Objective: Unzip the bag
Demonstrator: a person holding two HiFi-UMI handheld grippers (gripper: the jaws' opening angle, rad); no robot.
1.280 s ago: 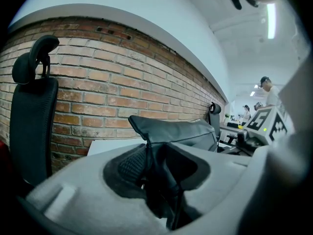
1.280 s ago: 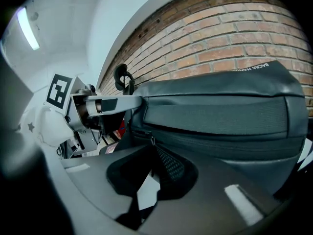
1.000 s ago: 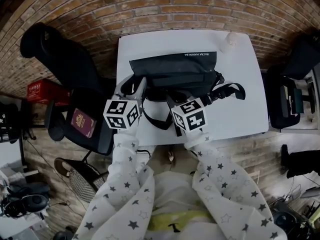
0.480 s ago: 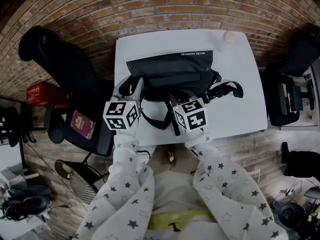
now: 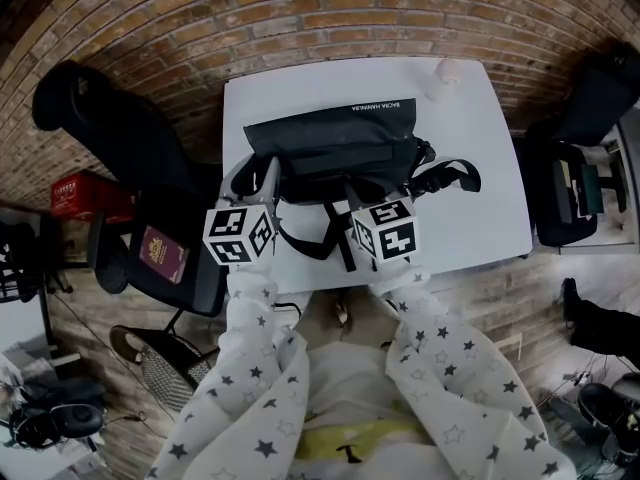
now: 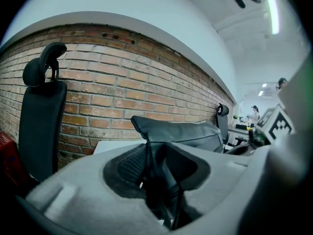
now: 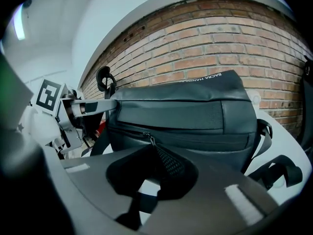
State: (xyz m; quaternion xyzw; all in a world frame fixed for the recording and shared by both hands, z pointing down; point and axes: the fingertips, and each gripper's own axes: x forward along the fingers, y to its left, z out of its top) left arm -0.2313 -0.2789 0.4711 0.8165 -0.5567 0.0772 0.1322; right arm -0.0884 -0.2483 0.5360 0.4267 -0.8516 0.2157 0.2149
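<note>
A black bag (image 5: 335,143) lies on the white table (image 5: 480,208), its front zip toward me. My left gripper (image 5: 266,176) is shut on the bag's left end; in the left gripper view black fabric (image 6: 159,165) is pinched between the pads, with the bag body (image 6: 190,131) beyond. My right gripper (image 5: 347,196) is at the bag's front, left of centre. In the right gripper view it (image 7: 154,153) is shut on the zipper pull (image 7: 149,140), at the zip line along the bag's (image 7: 195,114) front. The left gripper's fingers (image 7: 93,105) show at the bag's left end.
The bag's strap and buckle (image 5: 445,176) trail to the right on the table. A small white object (image 5: 445,71) sits at the back right corner. A black office chair (image 5: 120,128) stands left of the table with a red booklet (image 5: 165,253) on its seat. Brick wall behind.
My right gripper has moved a little to the right along the bag's front, still shut on the zipper pull. The left gripper has kept its hold on the bag's left end.
</note>
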